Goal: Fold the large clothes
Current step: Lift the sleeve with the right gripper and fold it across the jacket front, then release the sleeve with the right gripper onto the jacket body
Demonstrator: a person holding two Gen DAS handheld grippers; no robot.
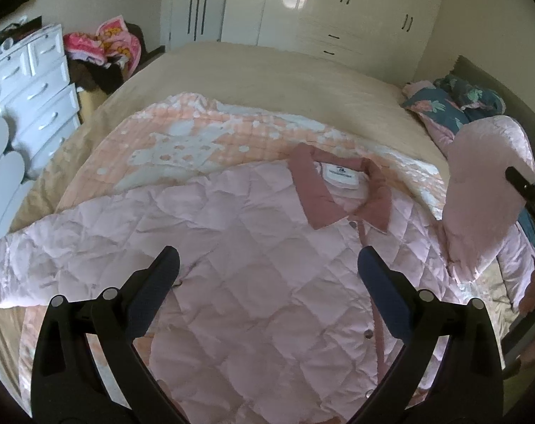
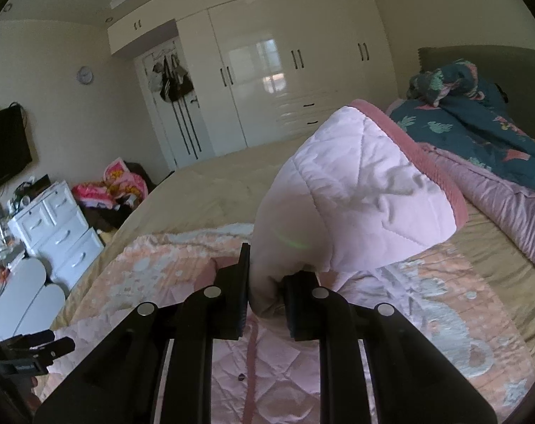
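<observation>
Black fingers of the left gripper [image 1: 269,268] stand wide apart, holding nothing, above the pink quilted jacket [image 1: 253,247]. It lies spread, front up, on a peach blanket [image 1: 182,141] on the bed [image 1: 267,67], collar [image 1: 338,190] at the far side. At the right, the right gripper [image 2: 265,304] is clamped on the jacket's sleeve [image 2: 355,194], lifted clear of the bed.
</observation>
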